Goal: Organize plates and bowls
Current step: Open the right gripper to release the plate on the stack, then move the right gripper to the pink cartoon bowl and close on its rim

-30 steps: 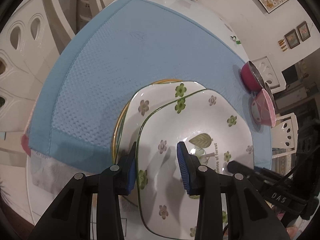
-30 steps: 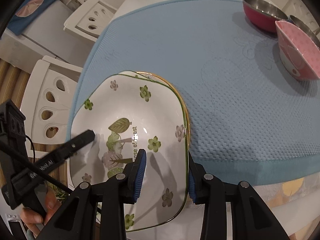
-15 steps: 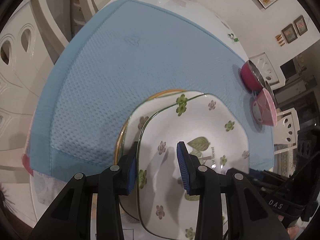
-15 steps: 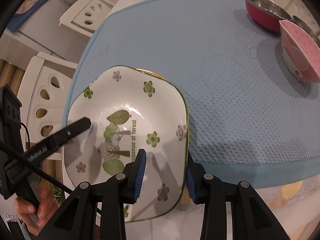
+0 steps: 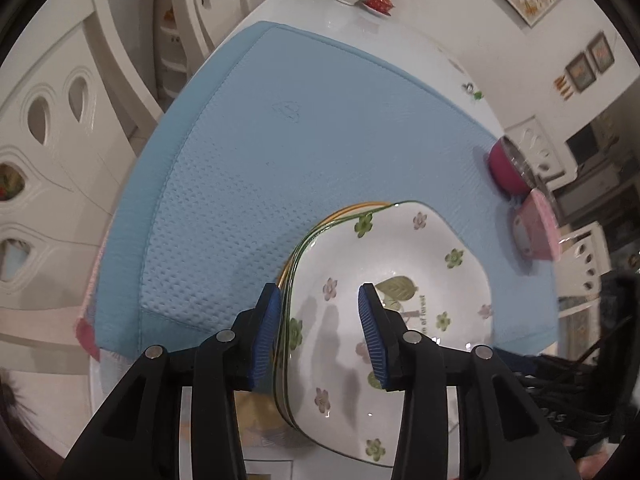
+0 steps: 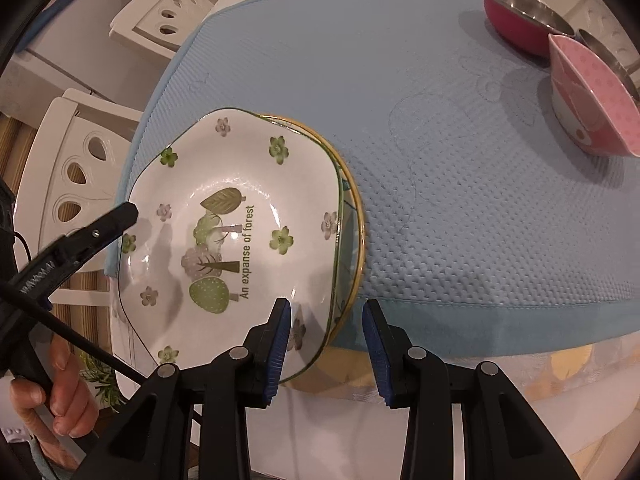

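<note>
A stack of plates lies at the near edge of the blue mat (image 5: 280,140). The top one is a white squarish plate with green flowers and a tree print (image 5: 400,280), also in the right wrist view (image 6: 240,220). A gold-rimmed plate (image 6: 358,236) lies under it. My left gripper (image 5: 320,336) is open, its jaws either side of the stack's left rim. My right gripper (image 6: 326,348) is open, its jaws either side of the stack's right rim. Neither squeezes the plates.
A magenta steel bowl (image 6: 520,20) and a pink dotted bowl (image 6: 592,92) stand at the mat's far right. White chairs (image 5: 60,140) flank the table. A vase and small red dish (image 5: 378,0) sit at the table's far end.
The top plate has come down level onto the stack, now nearly aligned with the plates beneath. Both grippers have opened wider around the rims.
</note>
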Demonstrator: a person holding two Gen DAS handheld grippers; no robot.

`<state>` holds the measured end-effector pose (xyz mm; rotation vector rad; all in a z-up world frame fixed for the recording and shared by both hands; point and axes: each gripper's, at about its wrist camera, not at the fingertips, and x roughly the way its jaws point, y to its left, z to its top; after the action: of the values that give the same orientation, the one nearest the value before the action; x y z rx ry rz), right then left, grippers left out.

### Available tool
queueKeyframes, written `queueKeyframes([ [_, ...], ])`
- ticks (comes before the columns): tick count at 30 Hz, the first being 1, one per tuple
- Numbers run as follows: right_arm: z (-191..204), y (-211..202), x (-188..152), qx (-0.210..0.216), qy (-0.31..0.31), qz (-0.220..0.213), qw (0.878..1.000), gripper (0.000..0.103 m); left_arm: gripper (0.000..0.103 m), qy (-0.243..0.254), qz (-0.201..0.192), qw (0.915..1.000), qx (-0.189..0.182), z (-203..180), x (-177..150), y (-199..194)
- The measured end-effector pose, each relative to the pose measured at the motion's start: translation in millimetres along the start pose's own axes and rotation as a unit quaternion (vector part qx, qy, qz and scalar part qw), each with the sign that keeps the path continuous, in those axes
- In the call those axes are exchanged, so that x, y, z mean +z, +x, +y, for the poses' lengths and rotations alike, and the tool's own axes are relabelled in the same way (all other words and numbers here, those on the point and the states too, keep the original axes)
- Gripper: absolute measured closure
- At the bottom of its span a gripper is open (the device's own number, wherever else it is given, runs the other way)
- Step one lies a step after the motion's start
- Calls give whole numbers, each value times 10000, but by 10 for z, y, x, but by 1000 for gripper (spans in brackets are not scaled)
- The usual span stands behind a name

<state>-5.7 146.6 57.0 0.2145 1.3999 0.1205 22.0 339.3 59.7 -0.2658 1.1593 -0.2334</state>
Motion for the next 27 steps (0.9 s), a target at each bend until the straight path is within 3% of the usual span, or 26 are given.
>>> queueKeyframes([
  [6, -87, -135, -31, 301, 138, -148, 9993, 67, 65, 204, -132, 9992, 324, -179, 23, -15],
  [13, -341, -703, 9, 533, 214, -1082, 9925, 67, 62, 669, -555, 9954, 409, -498, 227, -234],
  [14, -390, -778, 14, 537, 220, -1211, 9909, 64, 59, 766, -599, 9946, 356, -595, 282, -268],
  [18, -767, -1144, 38, 186, 554, -1928, 9795, 32, 57, 1386, -831, 9868, -140, -1140, 461, -404],
  [19, -940, -1233, 39, 189, 707, -2054, 9759, 31, 54, 1595, -893, 9829, -204, -1300, 472, -425],
  [20, -1128, -1292, 49, 263, 886, -2114, 9730, 31, 40, 1821, -957, 9783, -237, -1482, 478, -440],
  [22, -1420, -1324, 61, 292, 1238, -2114, 9691, 31, 22, 2107, -1074, 9711, -327, -1786, 461, -437],
  [27, -2286, -1308, -5, 387, 2370, -1979, 9503, 31, 21, 2439, -745, 9635, -812, -2435, 475, -202],
])
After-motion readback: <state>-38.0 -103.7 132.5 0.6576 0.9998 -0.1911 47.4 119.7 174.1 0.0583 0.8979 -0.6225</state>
